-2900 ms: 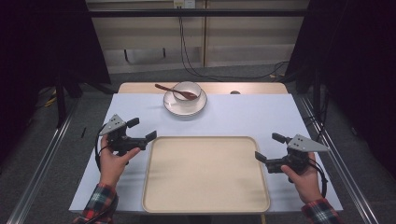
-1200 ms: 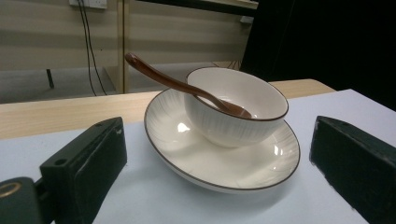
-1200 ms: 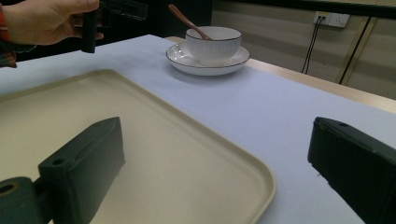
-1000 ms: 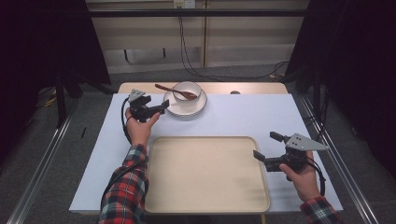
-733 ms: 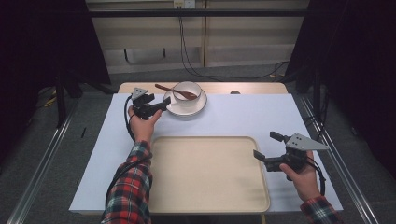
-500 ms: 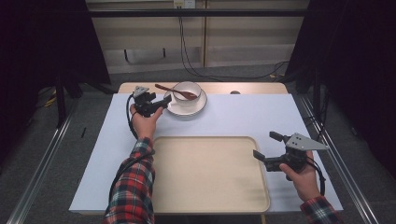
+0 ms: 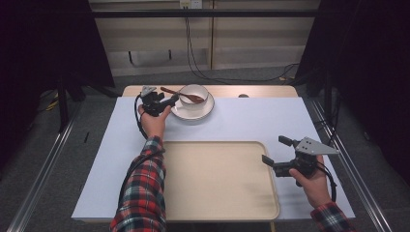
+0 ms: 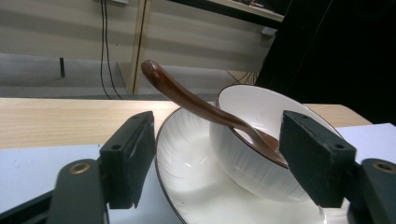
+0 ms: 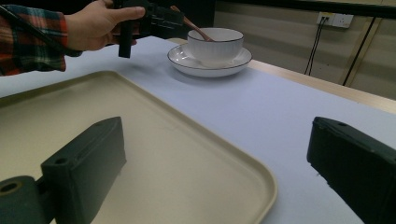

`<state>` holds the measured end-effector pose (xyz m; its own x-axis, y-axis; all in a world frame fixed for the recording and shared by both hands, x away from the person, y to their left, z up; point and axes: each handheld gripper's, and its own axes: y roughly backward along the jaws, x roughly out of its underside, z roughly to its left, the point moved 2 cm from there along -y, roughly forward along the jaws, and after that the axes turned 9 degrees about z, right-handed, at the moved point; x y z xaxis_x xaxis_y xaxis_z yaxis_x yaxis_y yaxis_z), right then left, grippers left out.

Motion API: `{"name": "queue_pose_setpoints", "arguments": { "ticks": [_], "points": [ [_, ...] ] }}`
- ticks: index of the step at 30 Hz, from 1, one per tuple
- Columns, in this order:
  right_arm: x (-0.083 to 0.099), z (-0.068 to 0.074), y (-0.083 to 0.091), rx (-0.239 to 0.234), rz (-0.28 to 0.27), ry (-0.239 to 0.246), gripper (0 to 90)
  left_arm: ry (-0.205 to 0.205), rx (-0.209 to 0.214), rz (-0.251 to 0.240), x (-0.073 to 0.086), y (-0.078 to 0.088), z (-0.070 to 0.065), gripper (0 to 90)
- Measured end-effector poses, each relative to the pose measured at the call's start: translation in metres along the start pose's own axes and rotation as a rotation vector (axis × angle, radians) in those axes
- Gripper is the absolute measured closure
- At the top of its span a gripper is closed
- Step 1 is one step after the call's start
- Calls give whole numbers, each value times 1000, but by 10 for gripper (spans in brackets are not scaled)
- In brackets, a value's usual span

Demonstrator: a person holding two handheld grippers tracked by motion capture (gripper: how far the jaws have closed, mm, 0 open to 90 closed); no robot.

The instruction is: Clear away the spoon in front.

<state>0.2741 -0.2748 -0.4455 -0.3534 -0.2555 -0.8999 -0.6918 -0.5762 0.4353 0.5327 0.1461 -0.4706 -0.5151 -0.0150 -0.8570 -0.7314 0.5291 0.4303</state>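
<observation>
1. pale wooden table under a smooth white sheet point(image 7: 251, 121), dark curtains at both sides, cables hanging down the back wall
2. left arm in a red plaid sleeve reaches far forward; the left gripper point(image 7: 169, 101) lies level, pointed at the saucer point(image 7: 193, 112)
3. its jaws have just been closing and stand partly apart, the saucer's rim and the bowl point(image 8: 261, 140) between them in the left gripper view; the pads are not pressing on anything
4. right gripper point(image 7: 275, 154) is held low at the tray's point(image 7: 217, 188) right edge, jaws wide apart and nothing between them
5. bowl is glossy white with a thin dark rim and fine ribbing, sitting on the matching round saucer at the table's far side
6. spoon point(image 8: 196, 102) is smooth brown, curved, its handle sticking up out of the bowl
7. tray is matte beige, rectangular with rounded corners and a raised lip
8. spoon's bowl end is hidden inside the bowl; the tray's near edge is cut off behind the sleeve
</observation>
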Motion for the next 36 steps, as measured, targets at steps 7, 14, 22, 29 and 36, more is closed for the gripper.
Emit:
{"name": "queue_pose_setpoints", "arguments": {
  "ticks": [7, 14, 22, 29, 36],
  "points": [
    [-1, -1, 0, -17, 0, 9, 43, 54, 21, -14, 1, -5, 2, 379],
    [-3, 1, -1, 5, -10, 10, 43, 70, 28, -20, 0, -9, 3, 495],
    [-4, 1, -1, -5, -11, 15, 43, 111, 40, -38, -2, -13, 0, 570],
    [-4, 1, -2, -16, -12, 18, 43, 118, 60, -64, -5, -12, -2, 633],
    [-4, 1, -2, -10, -12, 20, 43, 129, 69, -90, -7, -11, -3, 651]
  ]
}}
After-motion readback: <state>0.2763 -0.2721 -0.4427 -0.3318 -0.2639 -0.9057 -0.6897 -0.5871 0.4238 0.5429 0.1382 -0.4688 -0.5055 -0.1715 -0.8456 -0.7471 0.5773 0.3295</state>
